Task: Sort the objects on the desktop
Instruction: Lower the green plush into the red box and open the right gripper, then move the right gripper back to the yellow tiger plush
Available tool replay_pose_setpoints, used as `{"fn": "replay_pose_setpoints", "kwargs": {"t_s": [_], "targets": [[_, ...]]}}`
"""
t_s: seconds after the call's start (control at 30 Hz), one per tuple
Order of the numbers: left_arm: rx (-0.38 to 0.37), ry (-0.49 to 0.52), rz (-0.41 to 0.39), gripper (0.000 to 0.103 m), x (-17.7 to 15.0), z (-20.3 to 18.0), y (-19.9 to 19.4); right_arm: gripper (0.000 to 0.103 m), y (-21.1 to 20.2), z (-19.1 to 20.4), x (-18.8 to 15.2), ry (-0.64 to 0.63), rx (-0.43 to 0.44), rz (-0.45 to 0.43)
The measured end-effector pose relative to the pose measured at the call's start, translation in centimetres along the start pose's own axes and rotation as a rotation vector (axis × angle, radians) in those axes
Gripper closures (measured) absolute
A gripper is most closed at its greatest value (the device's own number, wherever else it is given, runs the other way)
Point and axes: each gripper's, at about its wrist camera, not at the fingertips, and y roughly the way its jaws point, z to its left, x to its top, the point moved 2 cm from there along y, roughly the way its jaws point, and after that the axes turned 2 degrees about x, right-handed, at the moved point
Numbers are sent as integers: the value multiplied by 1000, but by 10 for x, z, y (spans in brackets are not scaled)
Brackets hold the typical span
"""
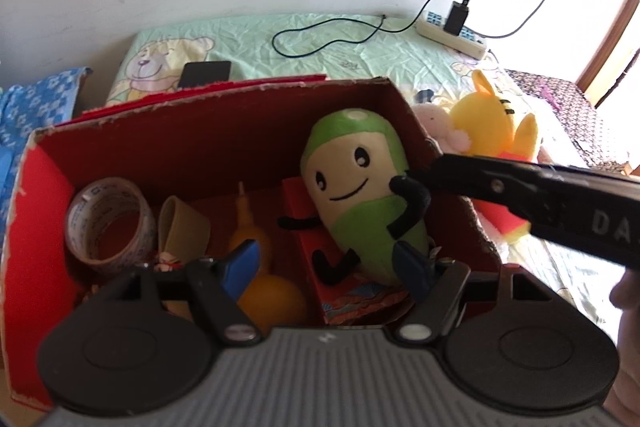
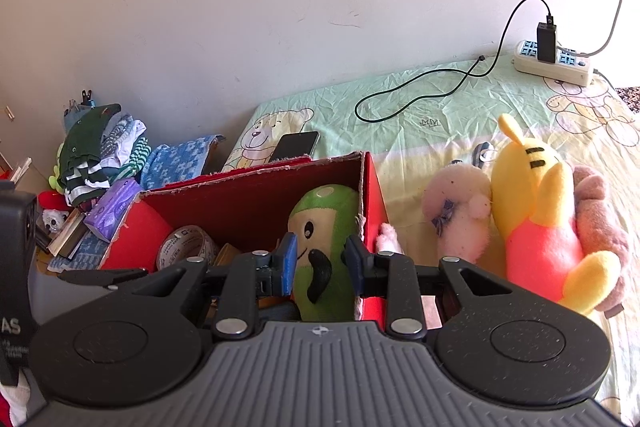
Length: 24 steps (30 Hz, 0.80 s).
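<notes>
The left gripper [image 1: 324, 261] hangs over the red cardboard box [image 1: 224, 131], its ridged grey body and black round hinges nearest the lens, its blue rubber pads [image 1: 242, 259] standing well apart with nothing pressed between them. Below the left pad lie a smooth orange ball [image 1: 272, 301] and a glossy orange bottle with a thin nozzle [image 1: 248, 227]. The right gripper [image 2: 320, 261] is at the box's right end; its blue pads [image 2: 289, 259] flank the green plush toy [image 2: 324, 251], but whether they press on it I cannot tell.

That toy [image 1: 352, 195] is soft and pod-shaped, green fleece around a cream face with stitched eyes and smile, and thin black felt arms and legs. It lies in the right compartment of the box, leaning back, its long axis running from feet near the camera up to its rounded head against the far right corner. It rests on a red printed carton [image 1: 320, 267].

In the left compartment sit a clear roll of tape [image 1: 110, 221] on edge and a beige roll [image 1: 182, 227] beside it. The box has torn, rough upper edges.

Outside, right of the box, a fuzzy pink plush [image 2: 460, 215] and a yellow and pink plush [image 2: 540, 211] lie touching on the wrinkled pale green bedsheet [image 2: 400, 99]. Farther back are a dark phone [image 2: 294, 145], a looping black cable [image 2: 420, 95] and a white power strip [image 2: 554, 61] against the wall.
</notes>
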Motion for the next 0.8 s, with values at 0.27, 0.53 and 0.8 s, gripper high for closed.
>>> {"fn": "replay_pose_setpoints", "kwargs": {"t_s": [0.27,0.53,0.8], "targets": [[113,-45,12,28,-1,-10,-5,72,-7,-13,-4,3,89,20],[204,-110,-6,28,-4,-28,-16,72,-17,-32,-4,-5,203,60],[189,-102,-85,27,-5,-71,-32,72,-45,-79,-13,-15,256,72]]}}
